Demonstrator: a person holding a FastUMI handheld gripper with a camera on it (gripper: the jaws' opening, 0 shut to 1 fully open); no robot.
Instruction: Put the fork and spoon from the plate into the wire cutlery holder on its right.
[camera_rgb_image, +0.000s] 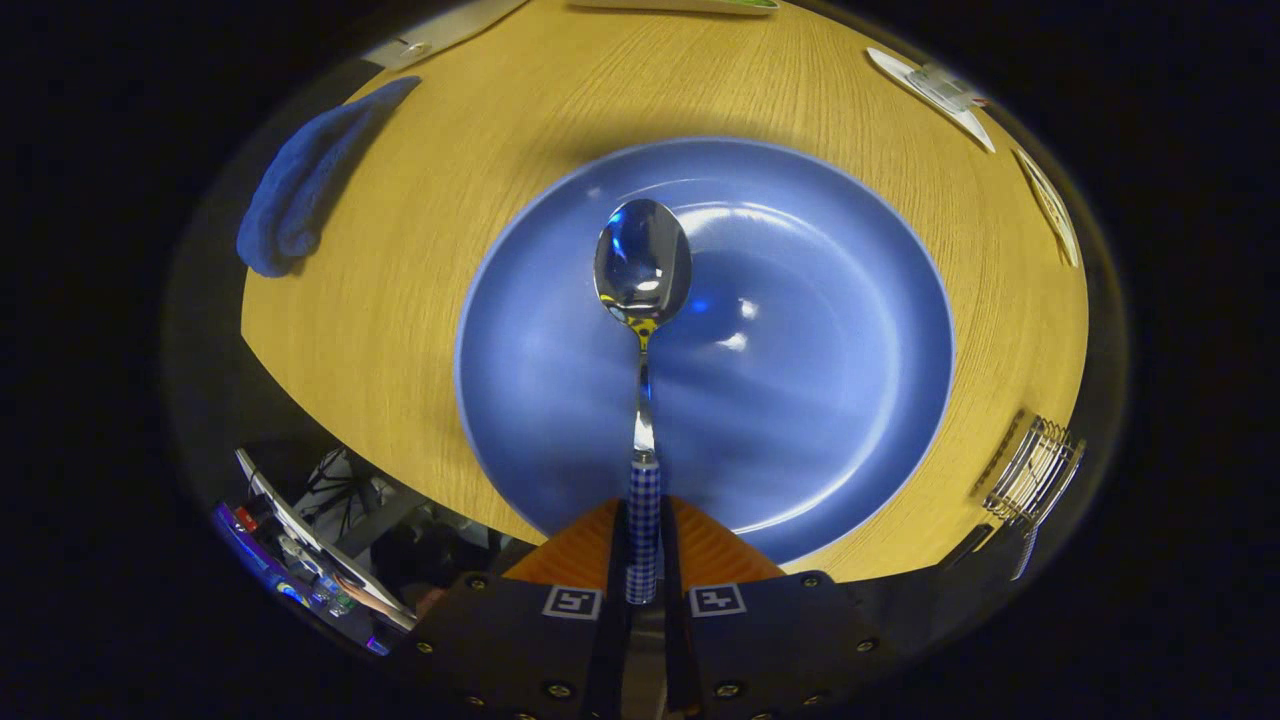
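Now hand-held gripper (644, 545) clamped on spoon (643, 300) handle, bowl over blue plate (850, 330)

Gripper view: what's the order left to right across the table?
Blue cloth → blue plate, with the spoon over its middle, handle clamped between the gripper fingers → wire cutlery holder at the table's right edge.
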